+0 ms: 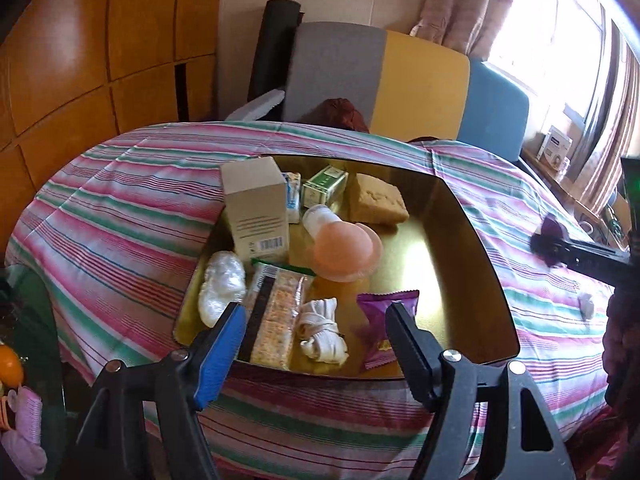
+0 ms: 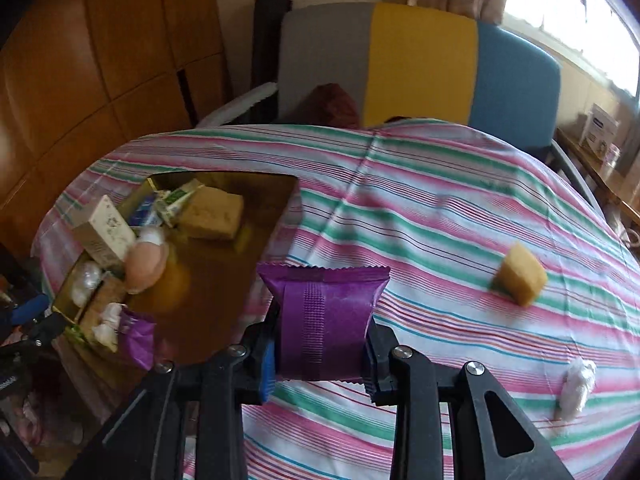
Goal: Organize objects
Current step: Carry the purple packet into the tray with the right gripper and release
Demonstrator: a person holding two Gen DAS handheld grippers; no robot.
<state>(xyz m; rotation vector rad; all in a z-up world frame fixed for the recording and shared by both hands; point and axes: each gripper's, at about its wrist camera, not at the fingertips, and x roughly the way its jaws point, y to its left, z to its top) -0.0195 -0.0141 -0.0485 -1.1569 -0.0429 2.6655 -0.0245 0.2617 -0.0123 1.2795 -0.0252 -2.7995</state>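
The right gripper (image 2: 322, 354) is clamped on a purple packet (image 2: 326, 312), held clear of the striped cloth (image 2: 440, 216) at lower centre, evidently bound for the gold tray (image 2: 256, 200) at left; the left gripper (image 1: 316, 344) stands apart and empty over the tray's near edge; a yellow sponge (image 2: 520, 278) and white wad (image 2: 576, 384) lie loose at right, judged still uncollected.

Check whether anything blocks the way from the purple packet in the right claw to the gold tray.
Nothing visible does. The right claw holds the purple packet above the striped cloth, just beside the gold tray. The tray's near right part is bare; the clutter sits along its left and far side.
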